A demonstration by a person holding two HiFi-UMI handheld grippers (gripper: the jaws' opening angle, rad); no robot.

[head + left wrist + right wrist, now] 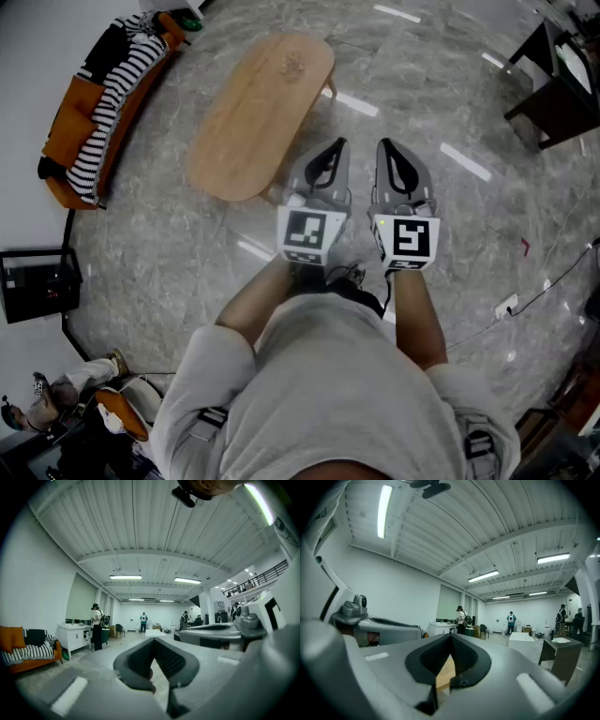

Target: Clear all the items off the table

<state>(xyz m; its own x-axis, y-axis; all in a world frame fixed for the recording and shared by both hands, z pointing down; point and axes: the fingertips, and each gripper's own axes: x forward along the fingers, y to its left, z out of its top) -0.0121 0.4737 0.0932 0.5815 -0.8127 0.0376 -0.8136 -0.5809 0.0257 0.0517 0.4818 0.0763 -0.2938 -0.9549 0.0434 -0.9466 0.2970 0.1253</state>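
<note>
From the head view, you hold two tools side by side in front of you: the left hand-held gripper (337, 146) and the right hand-held gripper (385, 146). Both point forward over the grey stone floor (441, 225). Each has one marker cube, the left cube (307, 233) and the right cube (407, 239), and each cube shows one black-and-white square pattern on top. One oval wooden bench (253, 117) stands ahead of you and to your left, apart from both tools. A small pale mark near its far end is too faint to make out. One orange sofa (70, 141) with one striped blanket (117, 89) sits against the wall at the left. One dark desk (562, 89) is at the upper right.

In the left gripper view, your left tool's jaws are pressed together at the tips with nothing between them. Past them you can count three people on the far floor: one (97, 626) beside a white cabinet (75, 637), and two further back (143, 620) (185, 617). The sofa shows at the lower left.

In the right gripper view, your right tool's jaws are likewise closed tip to tip and hold nothing. A strip of the wooden bench shows through the loop of the jaws. One dark desk stands at the right.
</note>
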